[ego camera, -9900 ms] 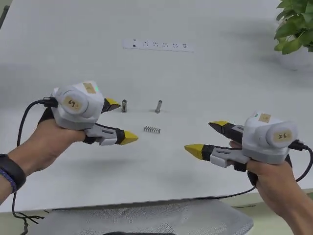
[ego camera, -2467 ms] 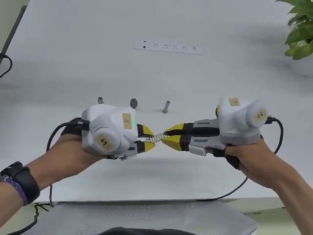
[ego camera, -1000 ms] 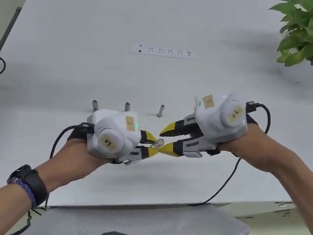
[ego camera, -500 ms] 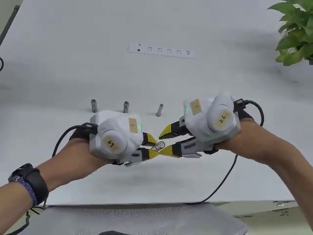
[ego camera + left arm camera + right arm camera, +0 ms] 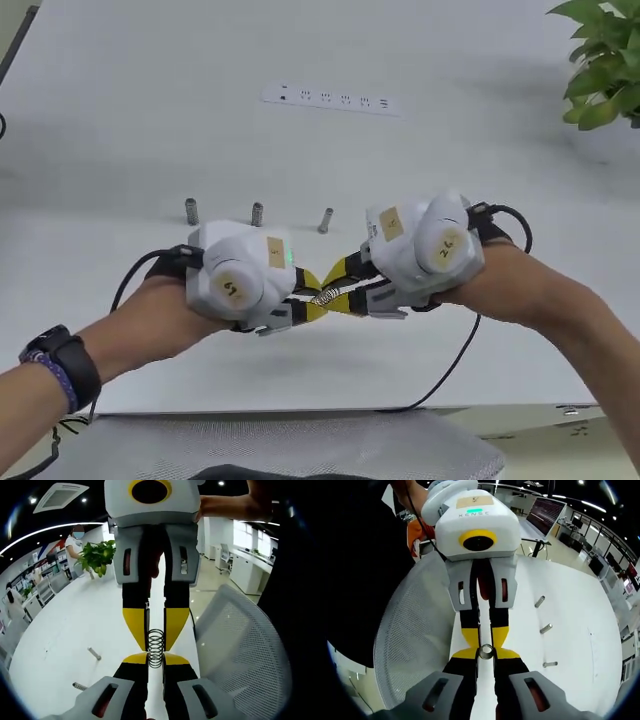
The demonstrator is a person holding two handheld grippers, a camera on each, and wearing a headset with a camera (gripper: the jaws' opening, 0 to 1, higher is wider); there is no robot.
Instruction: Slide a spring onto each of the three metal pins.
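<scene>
Three metal pins stand upright in a row near the middle of the tabletop (image 5: pixel 120 120): left pin (image 5: pixel 191 211), middle pin (image 5: pixel 257 214), right pin (image 5: pixel 325 221). The left and middle pins look ribbed, possibly sprung already, but they are too small to confirm. The right pin looks bare.

Toward the front edge, held in the air:
- Left hand-held gripper (image 5: pixel 155 660): jaws almost shut, pinching one end of the spring (image 5: pixel 156 647).
- Spring: spans the short gap between the two grippers, clear of the tabletop and well short of the pins.
- Right hand-held gripper (image 5: pixel 486 654): tip to tip with the left, jaws closed down to the coil's width on the other end. Both appear to have hold.

Step, as judged: a mid-air hand-over or regrip of the last spring, before threading.

Next move calls for one gripper to let go, leaving one end of the coil and its bore free. The holding gripper then carries the spring to the bare pin, lines the bore up with it and lowers. A pinched coil may flick out on release.
</scene>
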